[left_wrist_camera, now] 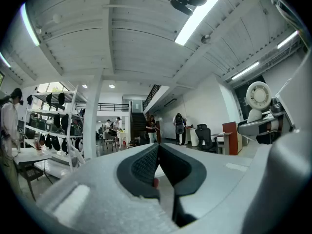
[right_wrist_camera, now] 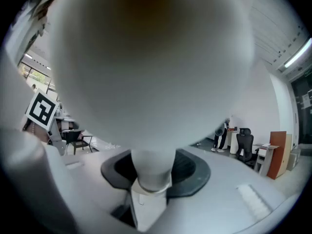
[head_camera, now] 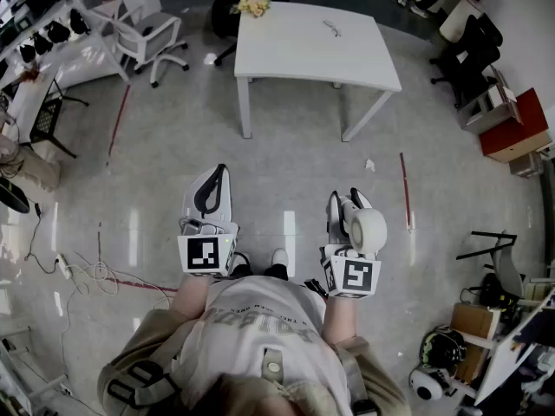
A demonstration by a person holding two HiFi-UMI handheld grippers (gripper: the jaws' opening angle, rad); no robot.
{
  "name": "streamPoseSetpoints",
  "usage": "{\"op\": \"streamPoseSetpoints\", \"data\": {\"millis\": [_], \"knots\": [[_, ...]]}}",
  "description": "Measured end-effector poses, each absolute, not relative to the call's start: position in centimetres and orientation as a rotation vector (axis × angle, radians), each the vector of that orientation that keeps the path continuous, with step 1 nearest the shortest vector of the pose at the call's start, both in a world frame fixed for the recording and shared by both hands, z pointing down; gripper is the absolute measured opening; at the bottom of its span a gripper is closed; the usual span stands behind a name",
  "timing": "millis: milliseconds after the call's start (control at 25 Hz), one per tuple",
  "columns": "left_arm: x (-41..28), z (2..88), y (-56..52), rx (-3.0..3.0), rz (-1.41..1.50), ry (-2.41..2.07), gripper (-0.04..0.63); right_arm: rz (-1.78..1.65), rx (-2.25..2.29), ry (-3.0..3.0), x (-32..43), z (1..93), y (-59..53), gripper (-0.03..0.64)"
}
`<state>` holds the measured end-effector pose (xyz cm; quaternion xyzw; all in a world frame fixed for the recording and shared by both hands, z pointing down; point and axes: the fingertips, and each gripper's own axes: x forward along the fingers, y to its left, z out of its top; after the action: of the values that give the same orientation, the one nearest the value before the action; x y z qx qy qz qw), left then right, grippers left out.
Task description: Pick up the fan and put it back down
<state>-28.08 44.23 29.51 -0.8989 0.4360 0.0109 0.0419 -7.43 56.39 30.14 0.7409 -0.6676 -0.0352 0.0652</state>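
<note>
Right gripper point(head_camera: 345, 204) first: its jaws stand partly apart and are clamped on the fan point(head_camera: 366, 230). The right gripper view shows it plainly, with the dark pads point(right_wrist_camera: 187, 172) pressing on either side of the white stem, which rises between them. The fan's round head point(right_wrist_camera: 151, 67) swells up over the lens and fills most of that view. So the fan's long axis runs upright, stem low in the jaws and head above them, while the gripper itself points level and forward. From the left gripper view the fan point(left_wrist_camera: 257, 95) shows off to the right, its disc face turned this way, perched over the right gripper.

Left gripper point(head_camera: 218, 176) now: its jaws are pressed flat together with nothing between them, pad against pad point(left_wrist_camera: 146, 162). It is held level beside its partner, the two side by side and apart in front of the person's body.

Outward from there, the fan is off any surface, carried over bare floor point(head_camera: 286, 163). The white table point(head_camera: 312, 42) lies straight ahead of both grippers and well apart from them, its near edge across the line of travel. I judge the pick-up half is done and the put-down is what remains. That turns on one relation: the table is forward of the right gripper, far enough that a reach alone looks short. Both forearms are tucked close to the torso, hands at about the same height. The right hand owns this move, and the fan will need to stay upright so that its base can meet the tabletop.
</note>
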Motion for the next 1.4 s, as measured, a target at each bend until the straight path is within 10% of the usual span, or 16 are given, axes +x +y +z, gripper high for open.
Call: {"op": "streamPoseSetpoints", "data": {"millis": [720, 960, 1400], "knots": [[-27.7, 30.0, 44.3, -2.766, 0.036, 1.346, 0.008, -0.075, 2.214, -2.091, -7.5, 30.2, 56.4, 0.147], [-25.8, 30.1, 44.4, -2.866, 0.048, 1.261, 0.257, -0.075, 2.216, -2.116, -6.6, 29.9, 56.5, 0.149], [-22.7, 30.9, 43.7, -2.868, -0.005, 1.255, 0.261, -0.048, 2.188, -2.123, -3.7, 30.8, 55.6, 0.149]]}}
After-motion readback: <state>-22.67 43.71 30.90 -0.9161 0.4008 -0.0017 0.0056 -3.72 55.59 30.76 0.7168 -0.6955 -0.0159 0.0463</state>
